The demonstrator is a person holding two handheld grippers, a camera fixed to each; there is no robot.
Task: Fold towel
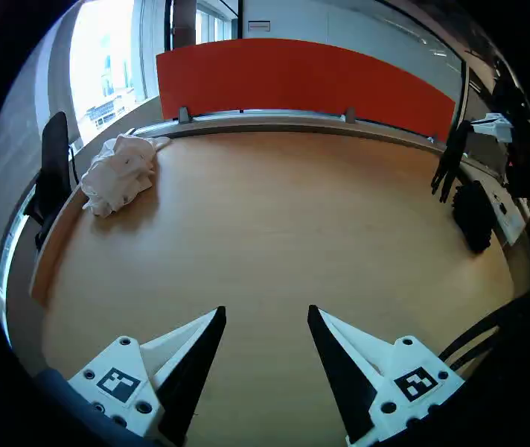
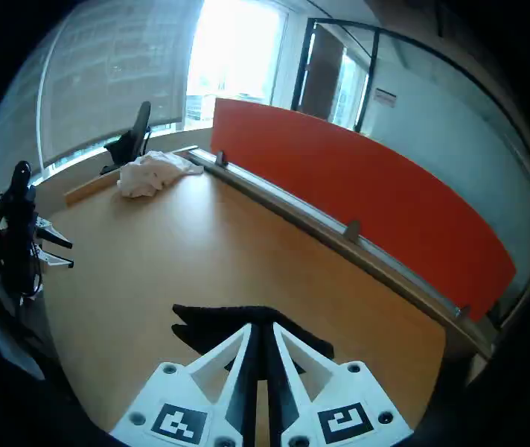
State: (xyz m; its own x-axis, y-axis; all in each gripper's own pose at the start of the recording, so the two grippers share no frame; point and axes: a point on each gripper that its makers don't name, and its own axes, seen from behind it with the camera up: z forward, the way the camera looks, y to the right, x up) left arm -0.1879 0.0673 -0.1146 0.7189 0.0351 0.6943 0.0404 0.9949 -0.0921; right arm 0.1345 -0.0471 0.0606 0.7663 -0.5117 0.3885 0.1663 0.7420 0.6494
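left gripper [image 1: 265, 316] hangs wide open over the bare table [image 1: 287, 216]. white towel [image 1: 120, 171] sits crumpled at the far left corner. right gripper [image 2: 263, 328] is pretty much closed, tips on a black cloth [image 2: 205, 328], can't tell if it's actually pinching it.

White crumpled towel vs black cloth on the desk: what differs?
The white crumpled towel is bunched in a heap at a far corner; the black cloth lies flatter. The towel lies far from the right gripper; the black cloth lies at its closed jaws. Both rest on the wooden desk.
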